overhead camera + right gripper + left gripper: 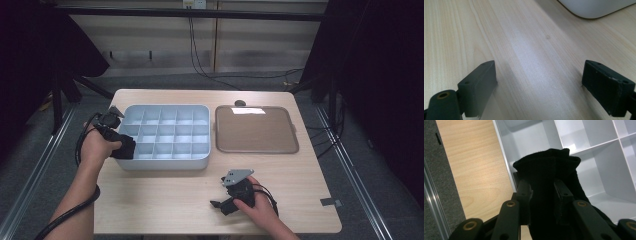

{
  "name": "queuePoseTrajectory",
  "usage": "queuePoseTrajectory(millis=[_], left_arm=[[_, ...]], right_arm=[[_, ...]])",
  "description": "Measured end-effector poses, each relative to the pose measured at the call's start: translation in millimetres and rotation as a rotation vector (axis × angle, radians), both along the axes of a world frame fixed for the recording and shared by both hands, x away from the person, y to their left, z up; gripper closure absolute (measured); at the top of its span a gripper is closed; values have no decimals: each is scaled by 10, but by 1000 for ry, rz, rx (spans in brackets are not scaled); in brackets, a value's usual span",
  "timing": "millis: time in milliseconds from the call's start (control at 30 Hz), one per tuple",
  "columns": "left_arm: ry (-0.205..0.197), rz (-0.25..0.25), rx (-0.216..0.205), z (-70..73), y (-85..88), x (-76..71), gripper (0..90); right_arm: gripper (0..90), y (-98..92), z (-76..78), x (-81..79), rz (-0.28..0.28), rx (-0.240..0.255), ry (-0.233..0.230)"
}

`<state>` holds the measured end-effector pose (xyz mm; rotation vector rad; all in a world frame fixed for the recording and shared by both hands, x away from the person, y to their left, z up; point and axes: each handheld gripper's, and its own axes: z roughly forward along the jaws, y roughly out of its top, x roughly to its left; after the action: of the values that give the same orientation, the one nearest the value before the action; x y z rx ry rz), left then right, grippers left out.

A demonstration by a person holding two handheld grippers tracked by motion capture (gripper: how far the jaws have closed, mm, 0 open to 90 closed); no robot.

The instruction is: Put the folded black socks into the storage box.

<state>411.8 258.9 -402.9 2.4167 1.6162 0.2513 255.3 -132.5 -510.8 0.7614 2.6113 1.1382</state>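
Note:
My left gripper point(120, 140) point(541, 188) is shut on a black piece of knitted cloth point(126, 148) point(546, 165), pinched between both pads. The cloth hangs at the front left corner of a pale grey box point(165, 162) point(529, 142) divided into several compartments, partly over its corner cell. My right gripper point(220, 204) point(539, 82) rests low on the wooden table point(165, 195) near the front edge. Its jaws stand wide apart with only bare wood between them. A rounded pale corner of the box point(596, 7) lies ahead of it.
A flat brown tray point(256, 129) with a raised rim lies right of the box. A small dark object point(240, 103) sits by the table's far edge. A strip of grey tape point(331, 202) marks the front right corner. Dark curtains and metal rails flank the table.

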Motion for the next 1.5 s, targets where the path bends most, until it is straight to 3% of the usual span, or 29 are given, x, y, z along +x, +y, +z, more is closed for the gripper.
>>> queuePoseTrajectory(millis=[767,1033,1133,1200,1500], left_arm=[[-5,3,21,-51,-40,-13,706],[-22,9,7,-54,-26,-37,699],[-31,-2,16,-56,-33,-42,699],[-32,-17,49,-58,-69,-46,699],[-12,2,57,-93,-91,-46,698]], right_arm=[[117,0,0,-3,1,0,0],[118,0,0,-3,1,0,0],[118,0,0,-3,1,0,0],[117,0,1,-3,1,0,0],[117,0,0,-5,0,0,1]])
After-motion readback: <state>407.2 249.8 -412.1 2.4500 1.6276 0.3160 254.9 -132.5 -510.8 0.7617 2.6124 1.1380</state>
